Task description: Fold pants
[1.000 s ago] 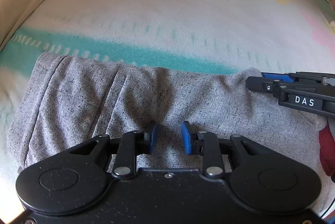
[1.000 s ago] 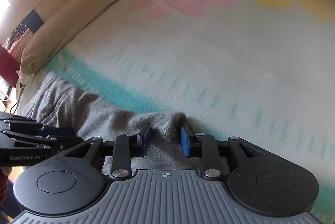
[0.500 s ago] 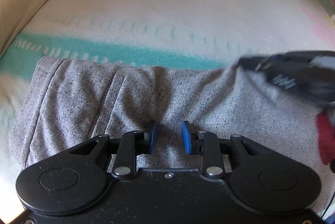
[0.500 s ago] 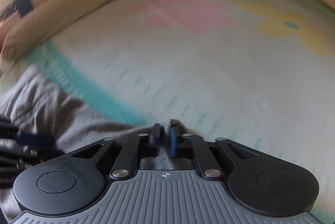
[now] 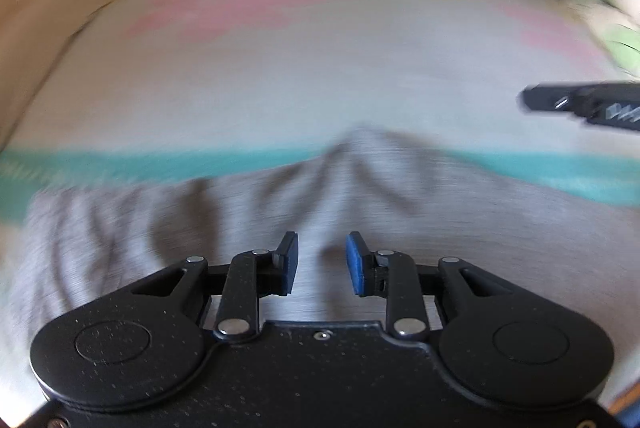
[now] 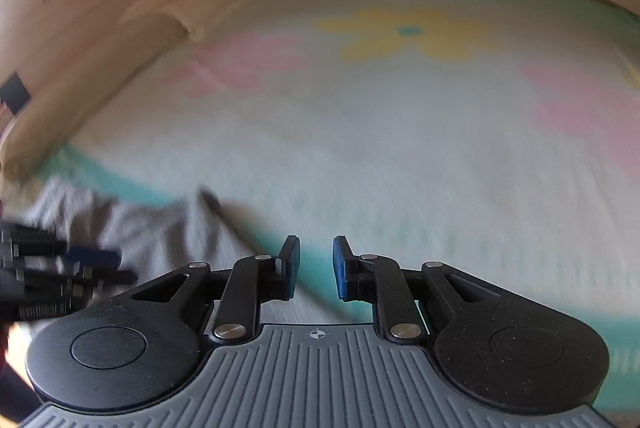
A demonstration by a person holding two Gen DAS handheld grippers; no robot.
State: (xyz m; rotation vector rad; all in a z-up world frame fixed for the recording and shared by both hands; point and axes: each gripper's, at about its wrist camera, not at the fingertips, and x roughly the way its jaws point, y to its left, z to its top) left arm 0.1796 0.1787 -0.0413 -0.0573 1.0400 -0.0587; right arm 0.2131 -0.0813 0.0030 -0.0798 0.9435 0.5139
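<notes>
Grey pants (image 5: pixel 248 212) lie bunched across lower half of the left wrist view on a floral blanket (image 5: pixel 320 68). Left gripper (image 5: pixel 322 262) narrow, fabric between its pads, grip unclear. Right gripper (image 6: pixel 316 266) narrow, jaws opening, only a pants edge running under them.

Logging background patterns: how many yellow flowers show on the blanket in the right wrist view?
1: a yellow flower with a teal centre, upper middle of the blanket. A yellowish smudge at the right edge may be another.

Grey speckled pants (image 5: pixel 320 212) lie rumpled across the blanket's teal stripe, one fold peaked.
</notes>
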